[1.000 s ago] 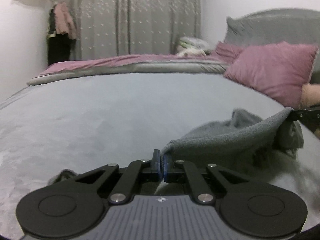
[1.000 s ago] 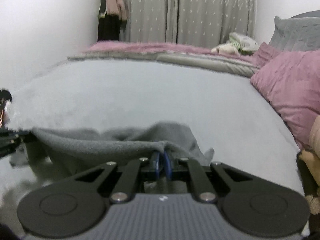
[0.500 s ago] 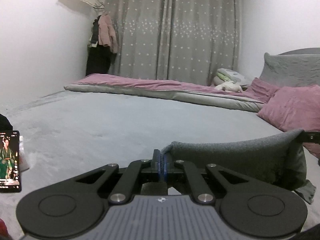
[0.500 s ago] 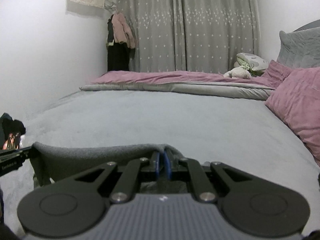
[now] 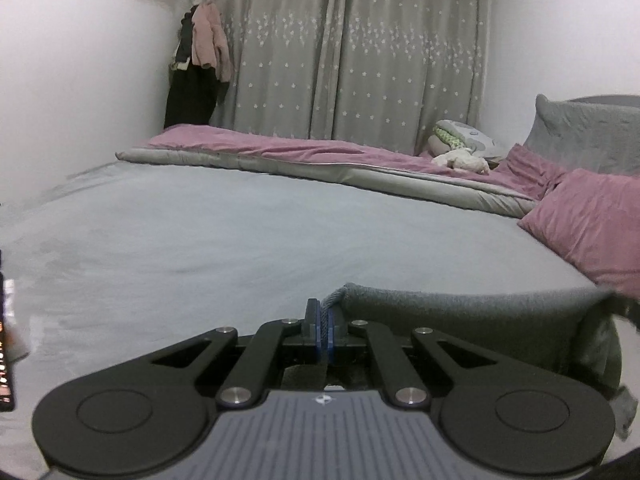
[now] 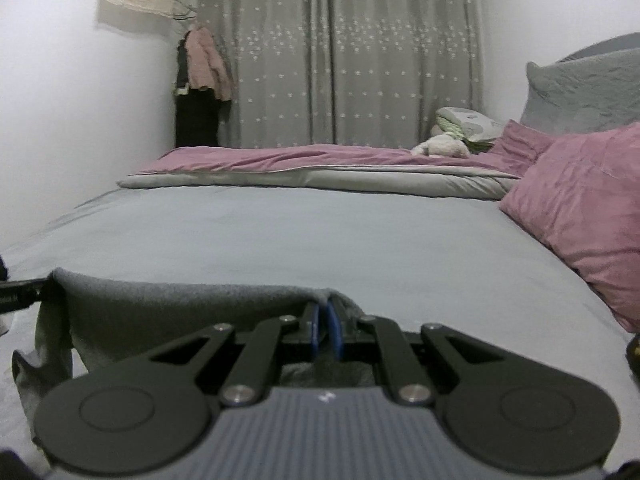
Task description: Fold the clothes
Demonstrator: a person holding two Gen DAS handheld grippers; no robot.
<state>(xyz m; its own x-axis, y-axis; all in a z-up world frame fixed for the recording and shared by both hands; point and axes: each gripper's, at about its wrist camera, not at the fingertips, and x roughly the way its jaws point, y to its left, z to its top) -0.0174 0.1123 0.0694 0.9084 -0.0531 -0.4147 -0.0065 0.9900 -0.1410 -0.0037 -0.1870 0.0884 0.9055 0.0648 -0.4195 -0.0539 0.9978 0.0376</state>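
You hold a grey garment [image 5: 460, 316] stretched between your 2 claws above the grey bed [image 5: 240, 232]. Your left claw [image 5: 323, 320] is clenched on one corner of the garment, its blue-padded fingers [image 5: 318, 326] pressed together with the knit edge bunched just above them. Your right claw [image 6: 325, 320] grips the opposite corner, the cloth pinched between its blue pads. The upper edge of the garment runs nearly level from claw to claw, and the rest hangs below it, clear of the bed at the top; whether the lower hem touches the sheet cannot be told. Ahead of you, a pink-and-grey duvet [image 6: 320, 168] lies folded along the far side of the bed, pink pillows [image 6: 580, 200] sit at the right, and star-patterned grey curtains [image 6: 352, 52] cover the far wall.
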